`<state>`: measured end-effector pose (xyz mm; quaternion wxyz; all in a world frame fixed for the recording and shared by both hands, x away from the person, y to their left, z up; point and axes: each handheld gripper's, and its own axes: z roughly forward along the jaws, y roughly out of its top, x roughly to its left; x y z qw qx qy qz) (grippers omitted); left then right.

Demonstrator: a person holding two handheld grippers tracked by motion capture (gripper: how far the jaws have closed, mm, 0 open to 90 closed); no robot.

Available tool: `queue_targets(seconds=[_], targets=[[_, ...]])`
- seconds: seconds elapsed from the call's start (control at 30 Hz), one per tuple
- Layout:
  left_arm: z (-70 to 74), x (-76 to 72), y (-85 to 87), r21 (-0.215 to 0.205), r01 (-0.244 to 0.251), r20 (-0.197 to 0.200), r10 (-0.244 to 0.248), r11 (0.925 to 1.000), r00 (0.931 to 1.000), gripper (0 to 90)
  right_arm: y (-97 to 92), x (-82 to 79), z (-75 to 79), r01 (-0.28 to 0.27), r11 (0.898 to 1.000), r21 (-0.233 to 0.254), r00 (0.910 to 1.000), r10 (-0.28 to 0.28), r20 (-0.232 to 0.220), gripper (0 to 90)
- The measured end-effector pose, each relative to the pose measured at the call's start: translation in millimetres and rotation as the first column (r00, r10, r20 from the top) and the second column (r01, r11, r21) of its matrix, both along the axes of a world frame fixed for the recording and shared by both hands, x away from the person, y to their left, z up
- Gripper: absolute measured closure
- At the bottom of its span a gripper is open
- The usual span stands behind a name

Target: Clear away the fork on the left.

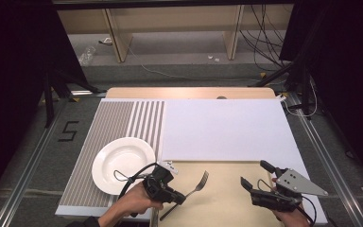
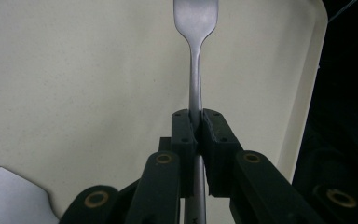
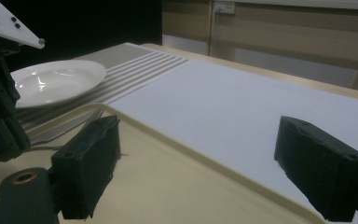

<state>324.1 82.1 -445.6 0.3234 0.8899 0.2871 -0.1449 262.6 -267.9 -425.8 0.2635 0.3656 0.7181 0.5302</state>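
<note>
— Where is the fork point(image 2: 195, 70) relative to the jaws?

— In the left gripper view its handle runs straight up between the two black jaws of the left gripper point(image 2: 195, 122), which are pinched on the narrow shaft. The wide part of the head rises beyond the jaw tips over the cream tray point(image 2: 74, 84); the tine ends are cut off by the top edge.

— And from above?

— In the high view the left gripper point(image 1: 179, 197) sits at the near left corner of the tray point(image 1: 227, 198), held by the person's left hand point(image 1: 131, 202). The fork point(image 1: 194, 188) slants away from it, tines toward the far right, handle end sticking out behind the jaws toward the near edge.

— What about the other side?

— The right gripper point(image 1: 254, 176) is over the tray's right part, jaws spread wide with nothing between them. The right gripper view shows the same gap point(image 3: 216, 163), with tray rim and white mat point(image 3: 242, 107) beyond.

— Anything else on the desk point(image 1: 189, 92)?

— A white plate point(image 1: 123, 164) rests on the striped mat point(image 1: 118, 123), just left of the tray. A serrated knife blade point(image 2: 9, 196) shows at the lower left of the left gripper view.
</note>
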Motion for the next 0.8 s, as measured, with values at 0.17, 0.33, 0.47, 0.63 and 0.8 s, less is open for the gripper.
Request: queue_targets(seconds=[0.17,0.33,0.47,0.63,0.8], targets=[[-8.2,-6.7,-4.9,0.026,0.018,-0.005,-0.018,0.9995,0.9998,83.4,0.6,-0.1,0.0,-0.001,1.000,0.002,1.0000,0.001,0.004,15.1],[-10.7,-10.1,-7.3,0.049,0.025,-0.001,-0.025,0.9985,0.9997,83.4,0.6,-0.3,0.2,-0.002,1.000,-0.002,1.0000,0.002,0.000,15.1],[-16.0,-12.9,-10.0,0.068,0.024,-0.010,-0.024,0.9974,0.9997,83.5,0.6,-0.4,0.5,-0.001,1.000,0.000,1.0000,0.001,0.000,15.1],[-21.2,-17.2,-13.6,0.085,0.040,-0.026,-0.038,0.9956,0.9989,83.4,0.7,-0.4,0.4,-0.002,1.000,-0.001,1.0000,0.002,0.000,15.2],[-24.2,-17.7,-14.1,0.099,0.040,-0.032,-0.037,0.9942,0.9988,83.3,0.8,-0.5,0.5,-0.002,1.000,0.000,1.0000,0.002,0.001,15.2]])
